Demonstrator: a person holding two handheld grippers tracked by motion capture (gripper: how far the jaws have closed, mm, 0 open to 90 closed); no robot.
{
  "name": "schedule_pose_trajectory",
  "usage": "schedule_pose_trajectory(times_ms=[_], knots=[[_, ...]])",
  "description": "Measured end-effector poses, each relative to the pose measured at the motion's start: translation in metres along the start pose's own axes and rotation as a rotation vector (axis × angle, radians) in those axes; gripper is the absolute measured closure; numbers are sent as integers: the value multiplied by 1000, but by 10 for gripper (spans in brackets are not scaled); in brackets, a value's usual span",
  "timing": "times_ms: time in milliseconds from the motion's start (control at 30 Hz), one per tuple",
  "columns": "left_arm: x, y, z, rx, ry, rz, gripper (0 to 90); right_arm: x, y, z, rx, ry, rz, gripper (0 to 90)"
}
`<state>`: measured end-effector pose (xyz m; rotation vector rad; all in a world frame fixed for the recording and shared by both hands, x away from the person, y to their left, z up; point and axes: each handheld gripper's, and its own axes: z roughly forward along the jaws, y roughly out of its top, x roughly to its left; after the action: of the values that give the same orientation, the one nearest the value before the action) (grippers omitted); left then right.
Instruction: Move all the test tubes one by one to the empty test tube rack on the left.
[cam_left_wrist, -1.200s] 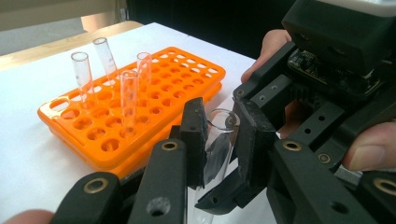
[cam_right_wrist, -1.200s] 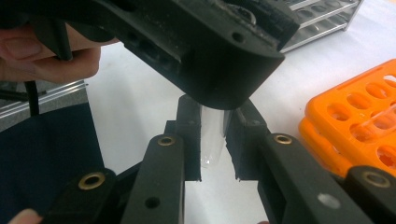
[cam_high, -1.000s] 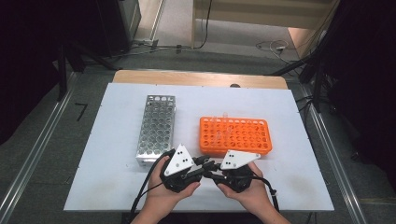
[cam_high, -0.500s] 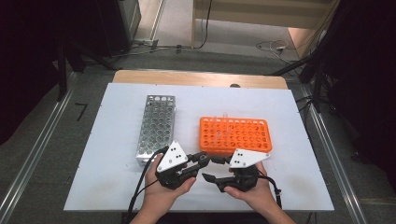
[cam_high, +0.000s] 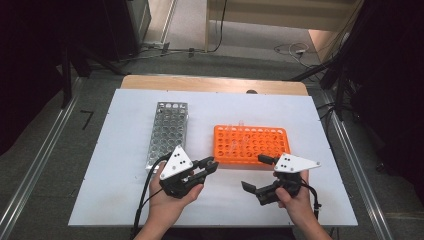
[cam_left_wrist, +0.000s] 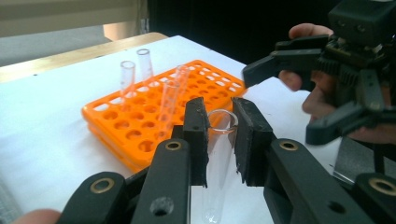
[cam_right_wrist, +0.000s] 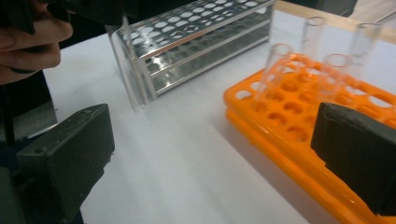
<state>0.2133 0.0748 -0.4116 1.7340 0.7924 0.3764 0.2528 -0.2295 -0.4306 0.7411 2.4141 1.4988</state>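
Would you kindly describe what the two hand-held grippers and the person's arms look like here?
Each hand-held gripper is black, with a pale three-cornered plate on top marked with dark dots: left hand-held gripper, right hand-held gripper. Their jaws are flat, blocky black pads on arms with brass-coloured pivot pins. A black cable trails from each. The forearms are bare, with no sleeves or gloves in sight.

A white table (cam_high: 125, 200) carries a steel rack (cam_high: 166, 132) at left and an orange rack (cam_high: 252, 145) just right of it, apart, both near its middle
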Motion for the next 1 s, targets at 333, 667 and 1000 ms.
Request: schedule_pose_trajectory(times_ms=[333,667,1000], knots=[[23,4,-8,5,35,-15,760,-19,-8,-24,-39,-56,42,0],[43,11,-7,-1,58,-30,760,-30,-24,-45,-30,-102,59,0],[61,28,-5,-17,92,-23,760,-34,-35,-56,-15,-110,78,0]])
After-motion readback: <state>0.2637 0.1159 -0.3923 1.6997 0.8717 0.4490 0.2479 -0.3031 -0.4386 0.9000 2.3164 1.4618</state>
